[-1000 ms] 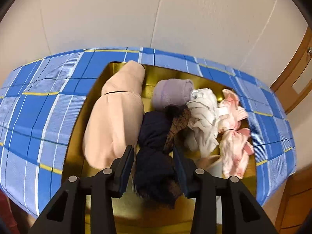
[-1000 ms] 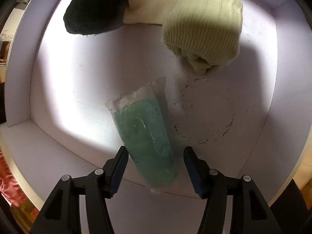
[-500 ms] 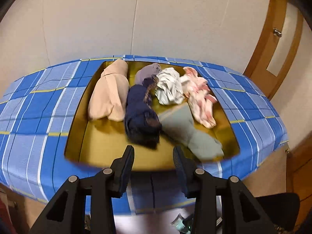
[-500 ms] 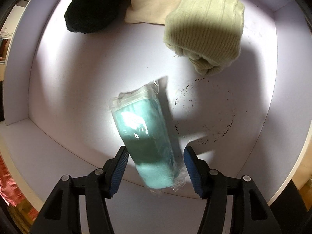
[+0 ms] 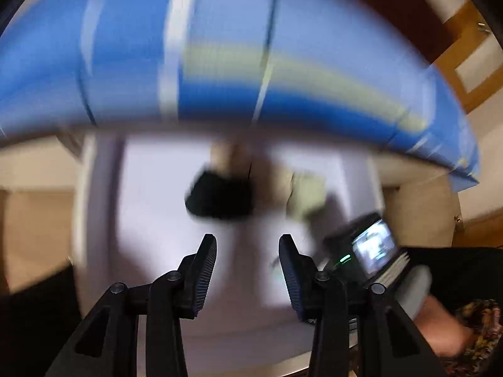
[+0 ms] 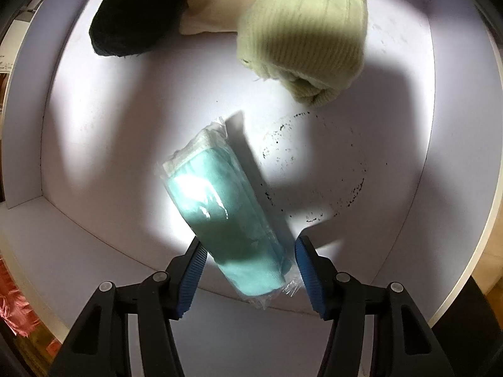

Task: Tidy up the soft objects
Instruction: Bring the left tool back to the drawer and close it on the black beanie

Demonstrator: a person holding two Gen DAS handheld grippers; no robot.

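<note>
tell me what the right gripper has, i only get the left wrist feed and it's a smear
Observer: Nothing is gripped. The right gripper is open, with its fingers on either side of a teal packet in clear wrap.
Operator: where's the packet lying
Observer: It appears to lie slanted on the floor of the white bin, with its near end between the fingers.
Operator: what else is in that bin
Observer: A pale green knit piece is at the far right and a black piece at the far left, with a cream piece between them. All three are apart from the packet.
</note>
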